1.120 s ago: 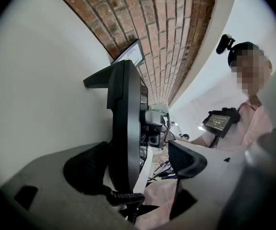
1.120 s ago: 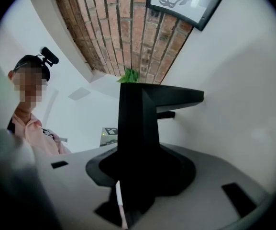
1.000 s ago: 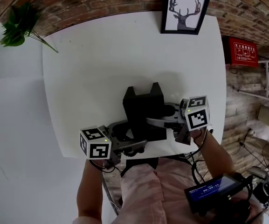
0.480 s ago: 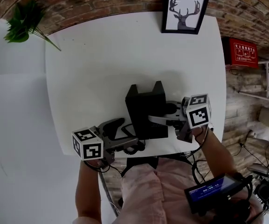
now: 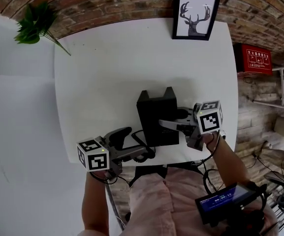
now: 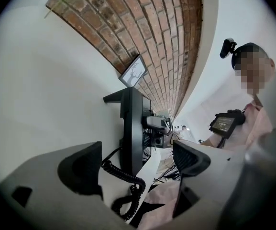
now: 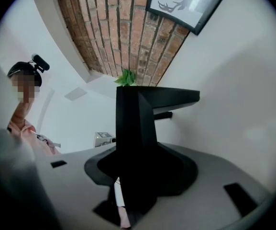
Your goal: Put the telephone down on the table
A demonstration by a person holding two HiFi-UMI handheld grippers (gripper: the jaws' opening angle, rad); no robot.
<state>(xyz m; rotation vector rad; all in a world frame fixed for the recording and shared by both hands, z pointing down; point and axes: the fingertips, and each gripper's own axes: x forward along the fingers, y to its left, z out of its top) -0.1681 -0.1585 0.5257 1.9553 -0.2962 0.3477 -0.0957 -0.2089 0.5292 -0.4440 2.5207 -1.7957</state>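
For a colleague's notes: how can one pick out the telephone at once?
Find the white table against the brick wall. Near its front edge stands the telephone. Unlike the deer picture, it is a black box with a coiled cord.

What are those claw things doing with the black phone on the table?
A person is using two hand-held grippers to set a blocky black telephone down on a white table. It stands near the table's front edge. The right gripper clamps the phone's side, though its jaws have just been opening a little. The left gripper has just been opening too. It is wide open and grips nothing, with the coiled black cord just ahead.
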